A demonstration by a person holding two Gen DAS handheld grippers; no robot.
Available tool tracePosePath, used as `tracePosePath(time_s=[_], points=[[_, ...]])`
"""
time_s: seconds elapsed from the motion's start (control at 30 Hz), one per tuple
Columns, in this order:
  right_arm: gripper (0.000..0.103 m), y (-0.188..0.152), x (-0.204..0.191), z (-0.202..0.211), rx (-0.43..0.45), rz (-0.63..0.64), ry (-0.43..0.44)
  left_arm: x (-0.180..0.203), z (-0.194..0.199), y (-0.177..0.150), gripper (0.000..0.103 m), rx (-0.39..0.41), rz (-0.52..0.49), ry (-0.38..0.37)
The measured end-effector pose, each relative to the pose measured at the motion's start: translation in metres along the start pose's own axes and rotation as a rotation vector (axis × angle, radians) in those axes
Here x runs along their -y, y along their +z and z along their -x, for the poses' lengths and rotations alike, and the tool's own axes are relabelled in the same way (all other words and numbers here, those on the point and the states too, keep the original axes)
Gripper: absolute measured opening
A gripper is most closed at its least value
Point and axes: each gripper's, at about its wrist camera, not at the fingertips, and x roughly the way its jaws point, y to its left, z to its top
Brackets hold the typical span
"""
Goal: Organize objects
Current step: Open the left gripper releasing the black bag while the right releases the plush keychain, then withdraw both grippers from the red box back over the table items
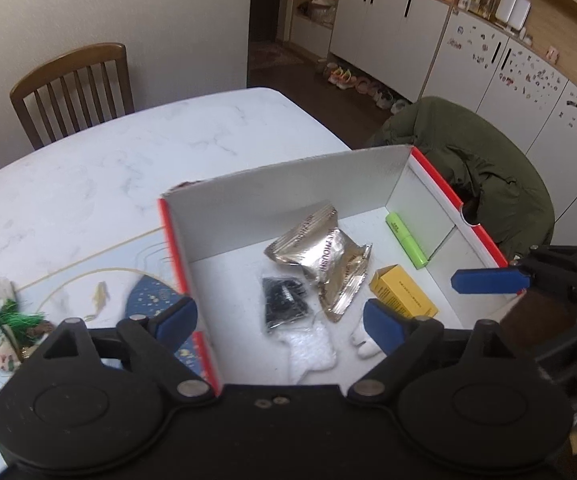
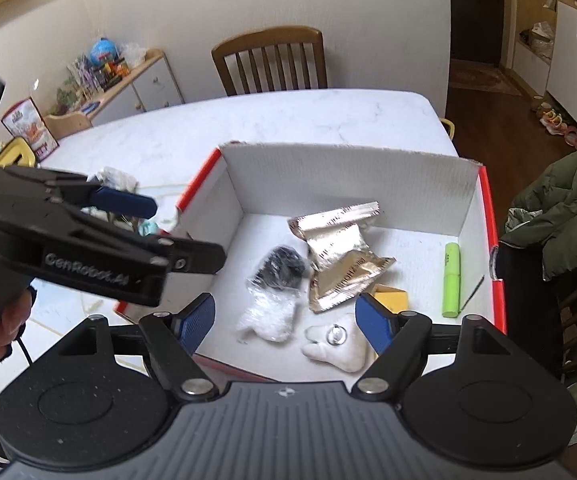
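A white cardboard box with a red rim (image 1: 174,248) (image 2: 484,196) stands open on the marble table. Inside lie a gold foil pouch (image 1: 324,258) (image 2: 338,254), a black item in a clear bag (image 1: 284,302) (image 2: 280,268), a yellow carton (image 1: 402,290) (image 2: 392,298), a green tube (image 1: 406,242) (image 2: 451,280), a white foam wrap (image 1: 312,350) (image 2: 266,316) and a white tooth-shaped plush (image 2: 340,346). My left gripper (image 1: 280,324) (image 2: 188,232) is open at the box's left wall. My right gripper (image 2: 284,322) is open over the box's near edge, holding nothing.
Left of the box, a green tassel and patterned pouch (image 1: 2,334) lie on a blue mat (image 1: 150,292). A wooden chair (image 2: 270,60) stands at the far side. A green jacket (image 1: 476,160) (image 2: 564,204) hangs over a chair to the right. A hand (image 2: 2,322) holds the left gripper.
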Motion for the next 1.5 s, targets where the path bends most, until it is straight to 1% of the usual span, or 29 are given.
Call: tracePosePath(time_s=[0.13, 0.2, 0.23, 0.37, 0.47, 0.6, 0.77, 0.97, 1.1, 1.27, 1.4, 1.5], points=[[0.08, 0.004, -0.013, 0.006, 0.035, -0.025, 0.005, -0.018, 0.016, -0.007, 0.093, 0.02, 0.022, 0.002], [0.081, 0.005, -0.022, 0.009, 0.053, -0.026, 0.001, -0.028, 0.026, -0.011, 0.097, 0.039, 0.031, -0.003], [0.083, 0.006, -0.027, 0.01, 0.06, -0.025, -0.003, -0.033, 0.03, -0.013, 0.097, 0.049, 0.035, -0.004], [0.084, 0.009, -0.051, 0.011, 0.069, -0.024, 0.003, -0.053, 0.048, -0.022, 0.1, 0.081, 0.04, -0.007], [0.084, 0.012, -0.072, 0.005, 0.06, -0.019, 0.006, -0.071, 0.058, -0.03, 0.102, 0.097, 0.046, 0.003], [0.085, 0.015, -0.101, -0.007, 0.038, -0.008, 0.006, -0.1, 0.067, -0.042, 0.102, 0.097, 0.068, 0.001], [0.085, 0.018, -0.139, -0.025, 0.009, 0.017, 0.014, -0.14, 0.074, -0.054, 0.103, 0.11, 0.106, 0.044], [0.085, 0.02, -0.184, -0.051, -0.028, 0.05, 0.022, -0.199, 0.082, -0.065, 0.103, 0.124, 0.176, 0.097], [0.085, 0.022, -0.212, -0.071, -0.054, 0.078, 0.025, -0.241, 0.081, -0.068, 0.103, 0.122, 0.224, 0.127], [0.085, 0.028, -0.242, -0.101, -0.094, 0.114, 0.02, -0.287, 0.069, -0.068, 0.102, 0.097, 0.274, 0.14], [0.085, 0.036, -0.261, -0.124, -0.116, 0.15, 0.015, -0.315, 0.054, -0.064, 0.102, 0.073, 0.253, 0.154], [0.085, 0.042, -0.271, -0.14, -0.13, 0.183, 0.014, -0.332, 0.04, -0.061, 0.102, 0.058, 0.201, 0.165]])
